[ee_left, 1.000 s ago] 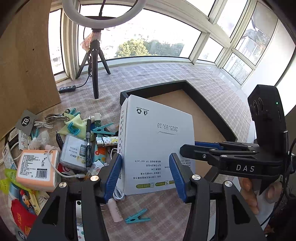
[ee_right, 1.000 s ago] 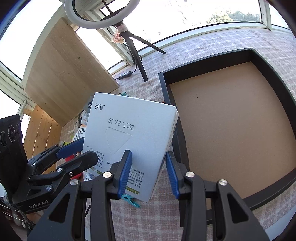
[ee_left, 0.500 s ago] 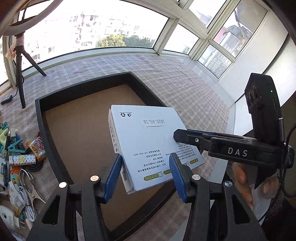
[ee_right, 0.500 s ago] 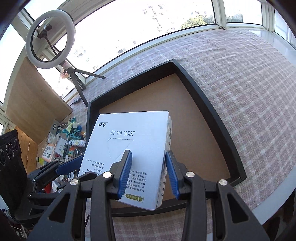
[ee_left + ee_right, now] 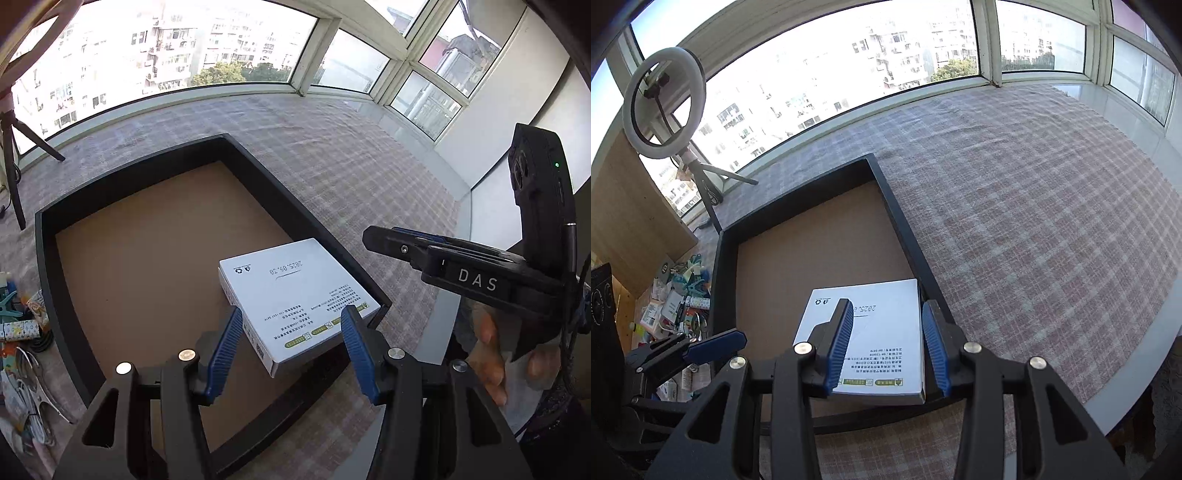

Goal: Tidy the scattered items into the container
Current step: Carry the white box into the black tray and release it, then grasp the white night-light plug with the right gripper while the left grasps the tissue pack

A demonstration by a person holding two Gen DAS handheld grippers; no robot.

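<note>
Jaws of both grippers opening: left gripper (image 5: 291,325) and right gripper (image 5: 888,325) straddle the flat white cardboard box (image 5: 295,295), pads clear. It lies in the black tray's (image 5: 44,258) near corner. Likely light, stiff; grip opposite edges.

both wrist views look steeply down, close over the black tray (image 5: 48,266) (image 5: 716,280). they share its white box (image 5: 295,291) (image 5: 886,317). edges look warped, perhaps lens distortion.

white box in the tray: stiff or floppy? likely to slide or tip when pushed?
The white box probably stays stiff: its edges look crisp. Lying flat in the tray, it should slide, not tip. Its smooth printed surface may be slippery.
</note>
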